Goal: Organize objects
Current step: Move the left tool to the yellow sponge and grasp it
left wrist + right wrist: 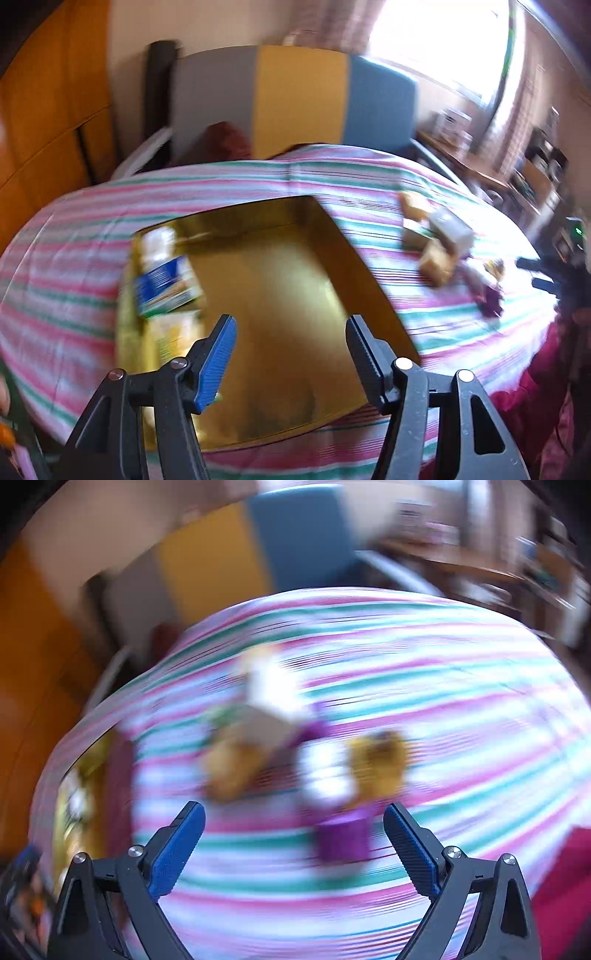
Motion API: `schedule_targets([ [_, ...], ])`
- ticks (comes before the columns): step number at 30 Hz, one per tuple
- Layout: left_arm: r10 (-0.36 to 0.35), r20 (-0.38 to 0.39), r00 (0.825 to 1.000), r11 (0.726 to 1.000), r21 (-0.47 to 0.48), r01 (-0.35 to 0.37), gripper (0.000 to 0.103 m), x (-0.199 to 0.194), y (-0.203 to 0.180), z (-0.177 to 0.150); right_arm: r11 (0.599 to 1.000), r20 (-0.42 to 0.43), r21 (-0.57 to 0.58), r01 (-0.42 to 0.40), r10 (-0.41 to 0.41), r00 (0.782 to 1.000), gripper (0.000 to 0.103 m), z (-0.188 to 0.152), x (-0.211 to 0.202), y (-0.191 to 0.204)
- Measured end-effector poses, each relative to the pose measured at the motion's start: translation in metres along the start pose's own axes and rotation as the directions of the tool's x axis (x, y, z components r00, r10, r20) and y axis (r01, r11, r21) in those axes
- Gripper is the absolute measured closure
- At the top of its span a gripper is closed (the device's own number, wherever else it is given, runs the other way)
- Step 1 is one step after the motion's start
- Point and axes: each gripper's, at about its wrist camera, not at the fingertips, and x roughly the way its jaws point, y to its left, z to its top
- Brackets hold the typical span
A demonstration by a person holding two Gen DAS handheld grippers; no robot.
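Both the left gripper (291, 334) and right gripper (293, 821) gape empty. The right should centre squarely over the purple packet (343, 840) before closing.

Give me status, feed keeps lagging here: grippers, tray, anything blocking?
Left gripper open, empty, above gold tray. Right gripper open, empty, above loose packets. Two boxes in tray. Nothing blocking.

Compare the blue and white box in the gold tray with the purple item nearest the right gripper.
The blue and white box lies inside the gold tray, against its left wall; the purple item sits loose on the striped cloth. The box has printed panels; the purple item looks plain, though blurred. The box lies beside another packet; the purple item sits among scattered pieces. Neither is gripped.
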Motion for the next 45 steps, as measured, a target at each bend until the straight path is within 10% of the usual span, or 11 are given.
schedule_targets([
  [5,-0.074,-0.029,0.997,0.988,0.133,0.078,0.026,0.017,-0.063,0.015,0.935,0.071,0.325,-0.145,0.129,0.989,0.004,0.012,0.004,-0.069],
  [20,-0.060,-0.209,0.976,0.899,0.413,0.144,0.018,0.139,-0.200,0.040,0.891,0.087,0.364,-0.271,0.257,0.962,0.001,0.010,0.012,-0.071],
  [35,0.011,-0.284,0.959,0.899,0.422,0.114,0.018,0.220,-0.228,0.062,0.874,0.098,0.359,-0.327,0.313,0.945,0.000,0.010,0.015,-0.067],
  [39,-0.070,-0.308,0.949,0.937,0.306,0.168,0.046,0.215,-0.214,0.055,0.870,0.105,0.367,-0.331,0.315,0.943,0.000,0.009,0.015,-0.069],
  [45,-0.109,-0.314,0.943,0.941,0.274,0.200,0.048,0.175,-0.199,0.016,0.890,0.088,0.347,-0.294,0.281,0.956,0.000,0.010,0.016,-0.065],
])
